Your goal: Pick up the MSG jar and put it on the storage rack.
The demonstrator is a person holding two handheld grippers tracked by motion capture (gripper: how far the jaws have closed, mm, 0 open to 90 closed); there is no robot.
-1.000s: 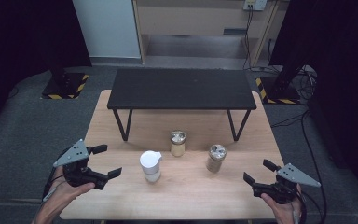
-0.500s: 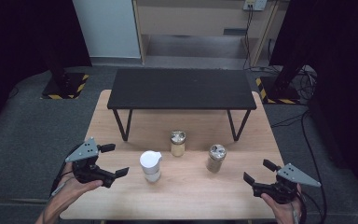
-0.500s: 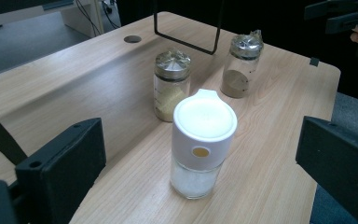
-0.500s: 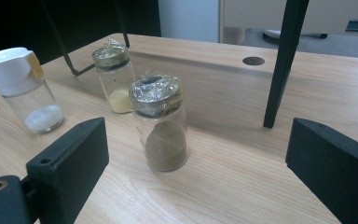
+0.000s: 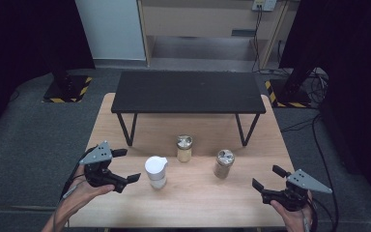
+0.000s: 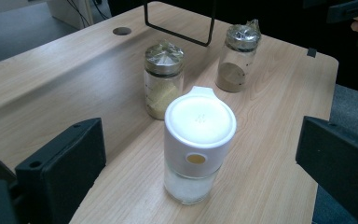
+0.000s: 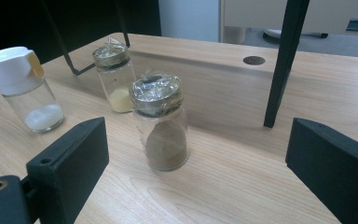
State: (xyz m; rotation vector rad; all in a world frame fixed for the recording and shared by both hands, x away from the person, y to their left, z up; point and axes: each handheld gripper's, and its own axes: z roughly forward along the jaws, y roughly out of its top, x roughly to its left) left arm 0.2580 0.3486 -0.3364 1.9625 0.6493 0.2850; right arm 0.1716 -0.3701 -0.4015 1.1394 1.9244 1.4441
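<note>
Here, the pale wood-grain table point(image 5: 125, 121) carries a matte black bench point(image 5: 189, 92) on thin metal legs along its far edge. Toward the near edge stands the white-capped glass shaker point(image 5: 156, 171), round and smooth, just beside my left gripper point(image 5: 125, 166), whose jaws are spread. Two foil-topped glass jars, yellow powder point(image 5: 184, 148) and brown powder point(image 5: 223, 164), stand behind. My right gripper point(image 5: 266, 180) hangs released at the near right corner.

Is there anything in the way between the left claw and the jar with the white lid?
No. The left gripper is open beside the white-lidded jar, and only bare wooden table lies between them. In the left gripper view that jar stands straight ahead between the jaws; the two foil-topped jars stand behind it.
</note>
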